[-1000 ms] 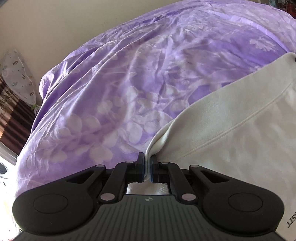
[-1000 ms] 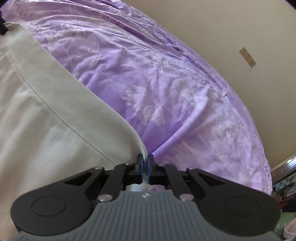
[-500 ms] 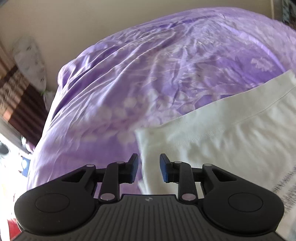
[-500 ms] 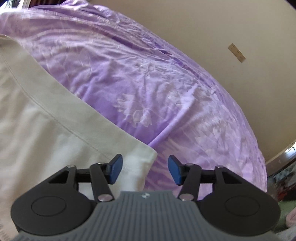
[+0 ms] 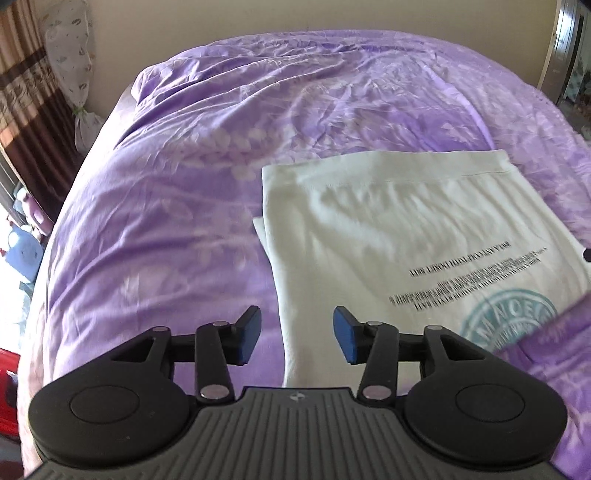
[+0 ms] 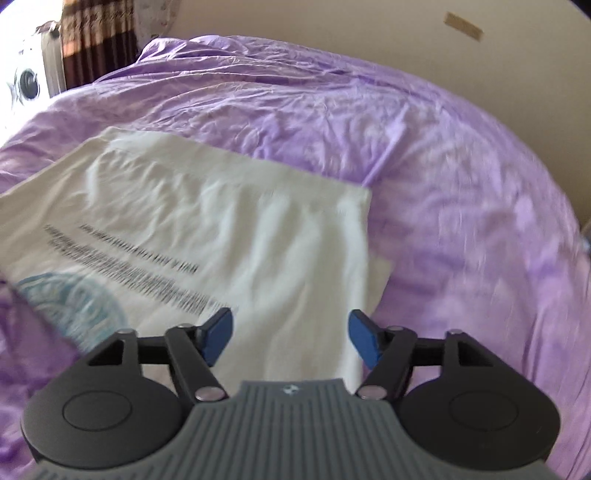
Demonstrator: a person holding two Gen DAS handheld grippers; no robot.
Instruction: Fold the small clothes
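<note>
A white T-shirt with black printed text and a teal round logo lies folded flat on the purple bedspread. It also shows in the right wrist view. My left gripper is open and empty, raised above the shirt's left edge. My right gripper is open and empty, raised above the shirt's right edge. A lower layer of the shirt sticks out slightly at each side.
The purple bedspread covers the whole bed. A beige wall stands behind it. A brown curtain and a wrapped white bundle stand at the left. A white appliance is at the far left.
Both grippers were shut on the shirt's corners a second ago. They have opened, let the shirt go and pulled back and up, so the whole folded shirt shows.
</note>
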